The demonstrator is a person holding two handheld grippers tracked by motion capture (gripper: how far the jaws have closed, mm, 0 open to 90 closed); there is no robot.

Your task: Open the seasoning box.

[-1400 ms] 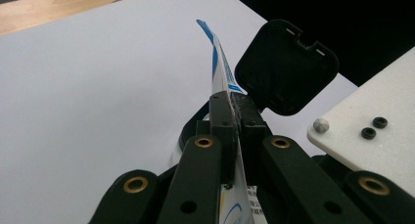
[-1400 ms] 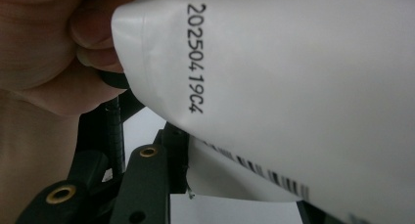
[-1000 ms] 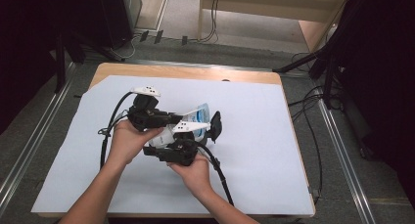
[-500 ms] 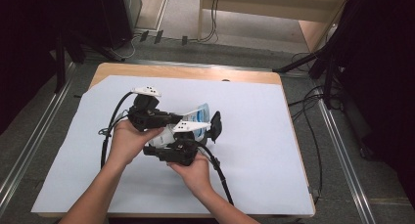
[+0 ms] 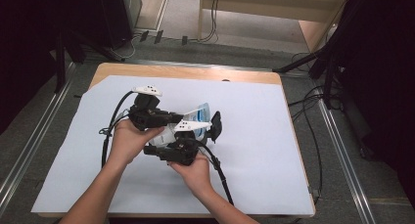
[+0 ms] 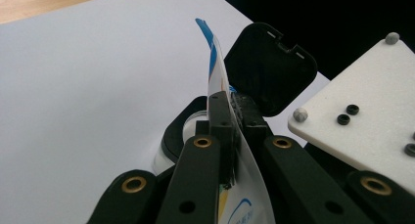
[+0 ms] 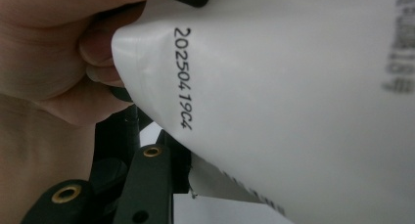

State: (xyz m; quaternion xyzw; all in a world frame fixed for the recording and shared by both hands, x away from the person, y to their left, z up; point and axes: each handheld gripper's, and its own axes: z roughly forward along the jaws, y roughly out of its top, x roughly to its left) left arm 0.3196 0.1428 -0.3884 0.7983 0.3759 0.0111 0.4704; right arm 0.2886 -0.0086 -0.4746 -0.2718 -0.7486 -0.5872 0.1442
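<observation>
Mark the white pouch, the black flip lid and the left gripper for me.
white pouch (image 7: 303, 87): right gripper view, plain back panel beside the printed code.
black flip lid (image 6: 269, 67): left gripper view, inner face of the opened lid.
left gripper (image 6: 230, 114): left gripper view, jaw tips pinching the pouch.

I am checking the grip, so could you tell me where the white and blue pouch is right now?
In the high view the white and blue pouch is near the table's middle, between the two hands; the left gripper pinches its thin edge, beside a black hinged lid.
</observation>
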